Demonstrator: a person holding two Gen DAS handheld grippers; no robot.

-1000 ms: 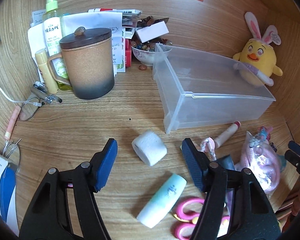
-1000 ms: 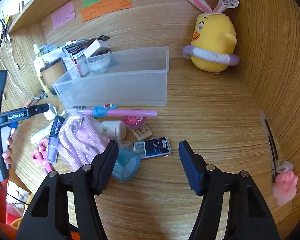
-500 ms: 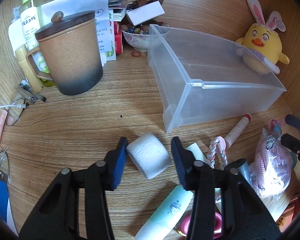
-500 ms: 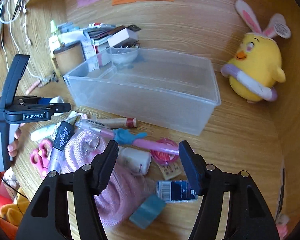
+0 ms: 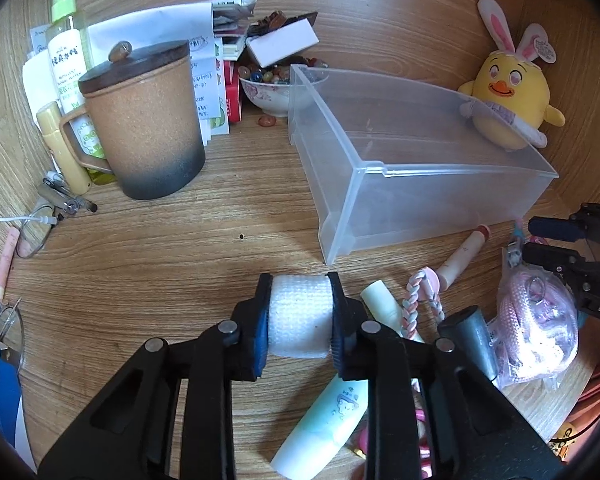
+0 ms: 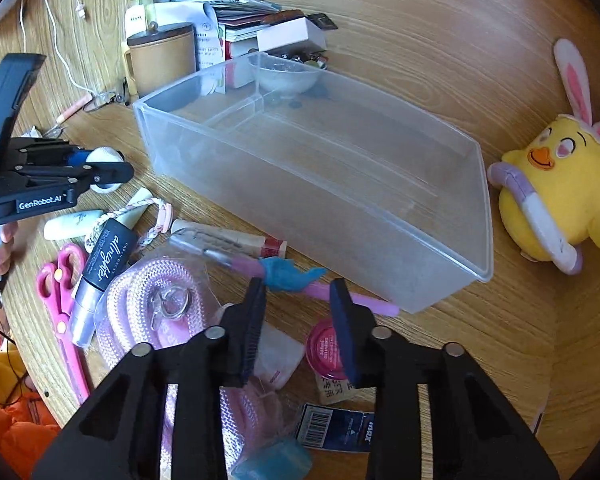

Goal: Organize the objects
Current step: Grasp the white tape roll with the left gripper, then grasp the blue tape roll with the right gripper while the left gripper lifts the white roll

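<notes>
My left gripper [image 5: 299, 312] is shut on a white gauze roll [image 5: 300, 316], just left of the clear plastic bin's [image 5: 420, 184] near corner. The right wrist view shows that gripper [image 6: 100, 174] holding the roll [image 6: 107, 158] at the left. My right gripper [image 6: 298, 300] is partly closed and empty, above a pink pen with a blue fish topper [image 6: 290, 276] in front of the bin [image 6: 440, 248]. The bin holds nothing.
Loose items lie in front of the bin: pink scissors [image 6: 62, 292], a black tube [image 6: 102, 268], a bagged pink rope [image 6: 156, 304], a mint tube [image 5: 328, 420], a braided cord [image 5: 418, 296]. A lidded mug [image 5: 144, 120], a bowl [image 5: 266, 92] and a yellow chick plush [image 5: 508, 100] stand behind.
My left gripper moved forward and closed on the gauze roll. My right gripper swung left toward the bin and its jaws narrowed.
</notes>
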